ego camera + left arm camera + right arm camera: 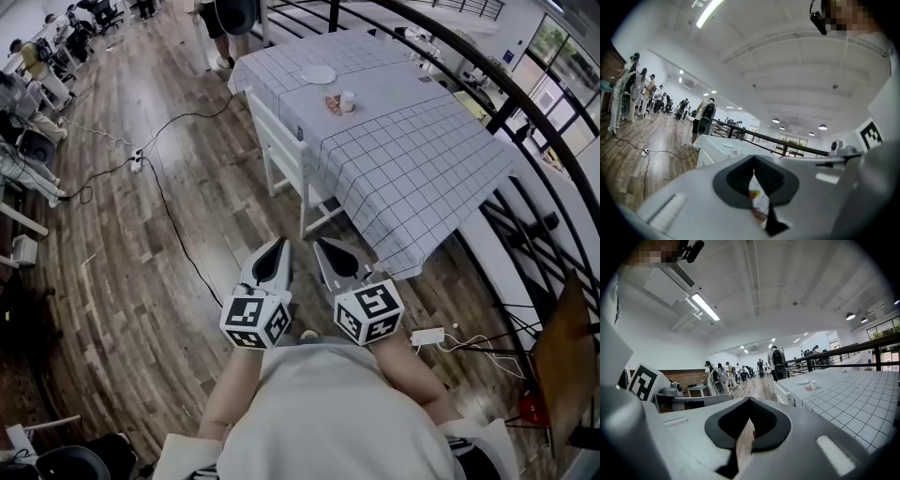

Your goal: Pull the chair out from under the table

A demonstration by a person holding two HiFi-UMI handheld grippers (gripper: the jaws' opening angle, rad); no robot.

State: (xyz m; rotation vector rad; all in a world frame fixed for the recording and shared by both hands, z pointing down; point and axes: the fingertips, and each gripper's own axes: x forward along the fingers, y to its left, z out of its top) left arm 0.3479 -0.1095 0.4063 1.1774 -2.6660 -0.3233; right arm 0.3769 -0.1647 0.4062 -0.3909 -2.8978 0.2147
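Right, nearest first: left tool (277, 246) and right tool (323, 246) are held side by side in front of the person. Jaws on both are pressed together with nothing between them. The floor (122, 272) below is wood plank, and a white power strip (427, 336) lies to the right.

Step looks like the approach; no contact yet. The chair (279, 148) is white and stands ahead of the tools, well apart from them. It is pushed in at the counter (422, 159) on its long left side, seat partly under the cloth's edge, back towards the open floor.

Likely next: close the gap, part one tool's jaws, clamp the chair's top rail, then drag it straight away from the counter. The hanging cloth might snag.

The counter has a white grid-check cloth. On it, towards the far end, are a plate (319, 74) and a cup (348, 100).

Black cables (159, 187) run across the floor left of the chair. A dark railing (487, 103) curves along the counter's right side. Far off, someone stands by the counter's far end, and there are more people at desks (37, 84) top left.
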